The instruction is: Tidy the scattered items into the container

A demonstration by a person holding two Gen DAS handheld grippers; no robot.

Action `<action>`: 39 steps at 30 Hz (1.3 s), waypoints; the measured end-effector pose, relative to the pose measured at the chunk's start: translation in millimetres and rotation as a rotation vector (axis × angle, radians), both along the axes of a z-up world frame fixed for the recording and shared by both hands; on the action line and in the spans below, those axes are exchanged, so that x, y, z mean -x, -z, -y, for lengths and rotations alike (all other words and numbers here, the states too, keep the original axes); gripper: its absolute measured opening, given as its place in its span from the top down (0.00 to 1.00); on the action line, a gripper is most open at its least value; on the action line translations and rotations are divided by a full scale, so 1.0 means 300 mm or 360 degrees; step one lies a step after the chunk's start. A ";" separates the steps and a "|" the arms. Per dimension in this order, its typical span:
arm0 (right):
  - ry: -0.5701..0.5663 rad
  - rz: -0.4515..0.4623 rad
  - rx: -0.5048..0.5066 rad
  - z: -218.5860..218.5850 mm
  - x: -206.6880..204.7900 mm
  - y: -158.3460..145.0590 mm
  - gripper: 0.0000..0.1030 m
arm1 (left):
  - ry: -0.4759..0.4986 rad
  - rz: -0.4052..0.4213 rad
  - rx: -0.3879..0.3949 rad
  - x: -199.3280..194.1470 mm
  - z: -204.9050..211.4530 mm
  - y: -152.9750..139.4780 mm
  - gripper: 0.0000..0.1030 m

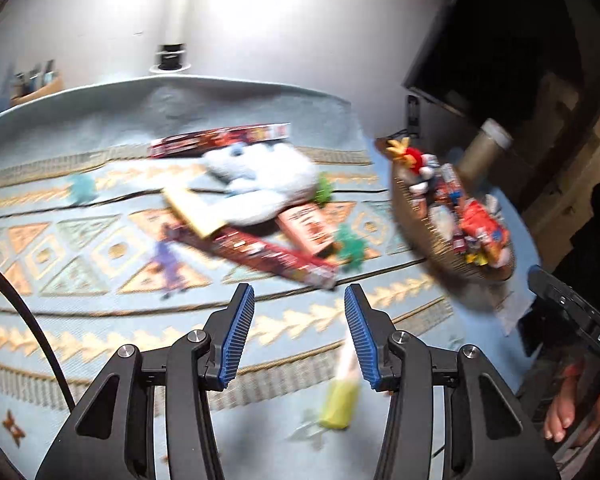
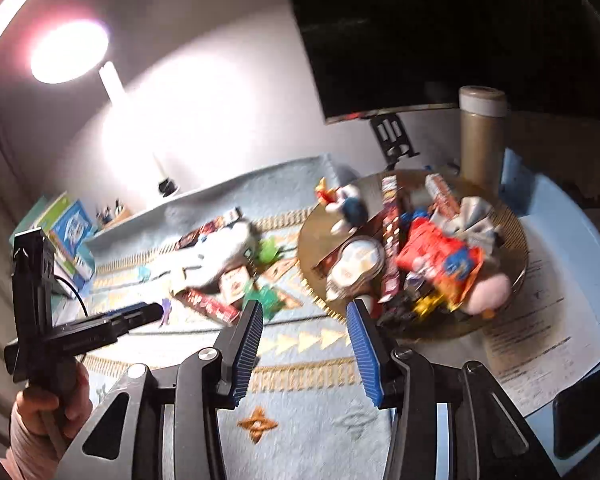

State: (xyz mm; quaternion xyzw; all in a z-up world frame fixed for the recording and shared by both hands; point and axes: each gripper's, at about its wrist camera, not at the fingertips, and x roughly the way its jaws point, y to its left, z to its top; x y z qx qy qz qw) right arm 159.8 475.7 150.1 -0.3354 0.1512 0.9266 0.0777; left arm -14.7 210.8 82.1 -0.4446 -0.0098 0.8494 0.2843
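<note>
- Blue ribbed pads line the left gripper (image 1: 299, 304), low in the middle of the left wrist view; its fingers are spread with nothing between them, above a pale blue patterned rug (image 1: 100, 320).
- The right gripper (image 2: 305, 312) sits low in the middle of the right wrist view, its fingers likewise spread and bare.
- A brown round basket (image 1: 428, 236), at the right of the left wrist view, is heaped with snack packets and small toys; a red-and-orange bag (image 2: 440, 260) lies on top, right of centre in the right wrist view.
- Scattered on the rug in the centre of the left wrist view: a white plush toy (image 1: 268, 184) lying over a long red box (image 1: 276, 256), with a green figure (image 1: 350, 244) near the basket and a purple figure (image 1: 168, 260) further left.
- A yellow tube (image 1: 338, 404) lies low in the left wrist view, just below the right-hand pad.
- A tan flask (image 2: 482, 136) stands behind the basket, upper right of the right wrist view.
- All is blurred; finer detail cannot be told.
</note>
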 end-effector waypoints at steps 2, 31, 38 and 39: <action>-0.0058 0.0126 -0.0086 0.099 0.000 0.075 0.52 | -0.0137 0.0064 0.0069 -0.017 0.152 0.055 0.57; -0.0215 0.0465 -0.0304 0.438 0.318 0.454 0.00 | -0.0788 -0.0056 0.0432 0.004 0.622 0.265 0.00; -0.0178 0.0419 -0.0307 0.449 0.299 0.457 0.00 | -0.0787 -0.0057 0.0432 0.003 0.620 0.265 0.00; -0.0178 0.0419 -0.0307 0.450 0.299 0.457 0.00 | -0.0787 -0.0057 0.0430 0.003 0.620 0.265 0.00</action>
